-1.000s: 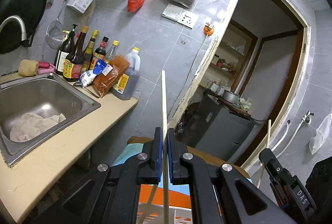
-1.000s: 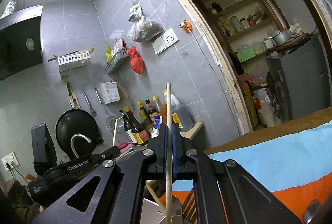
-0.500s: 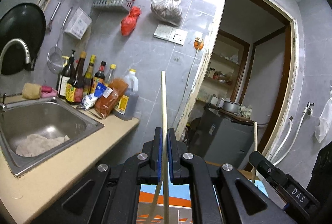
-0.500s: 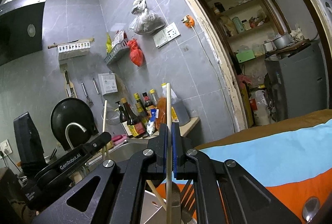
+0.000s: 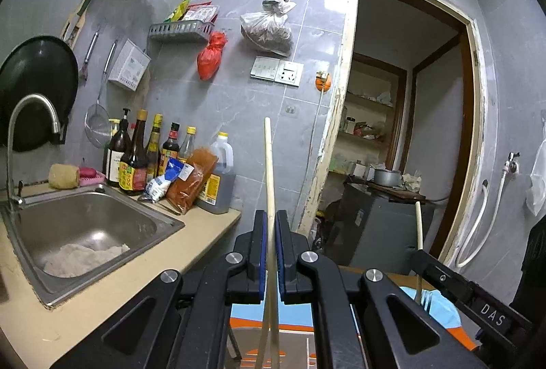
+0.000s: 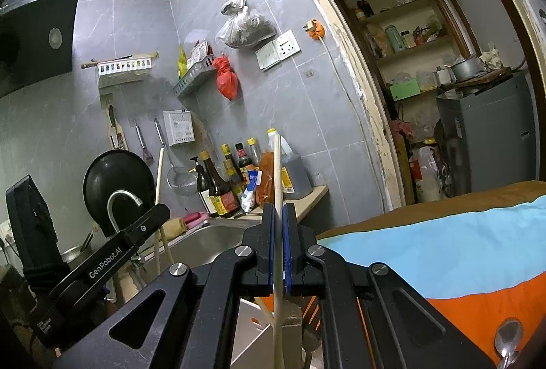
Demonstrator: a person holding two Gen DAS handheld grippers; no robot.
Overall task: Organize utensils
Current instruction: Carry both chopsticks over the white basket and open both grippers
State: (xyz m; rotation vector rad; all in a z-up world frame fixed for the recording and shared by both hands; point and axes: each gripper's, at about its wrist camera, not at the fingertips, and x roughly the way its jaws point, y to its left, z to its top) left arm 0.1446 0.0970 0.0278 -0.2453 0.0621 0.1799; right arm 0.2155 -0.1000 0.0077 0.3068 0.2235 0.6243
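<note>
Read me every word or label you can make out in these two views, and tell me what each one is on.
"DAS": on the right tool's side.
"GenRobot.AI": on the left tool's side.
Bottle labels and the white wall box's print: too small to read.

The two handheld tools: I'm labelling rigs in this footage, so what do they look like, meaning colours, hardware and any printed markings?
Both tools are matte black plastic. The left tool and right tool have blue pads on the inner finger faces and round silver bolts at the linkage joints. Seen side-on, the left tool's body reads "GenRobot.AI" in white; the right's reads "DAS". No cables or sleeves are visible.
</note>
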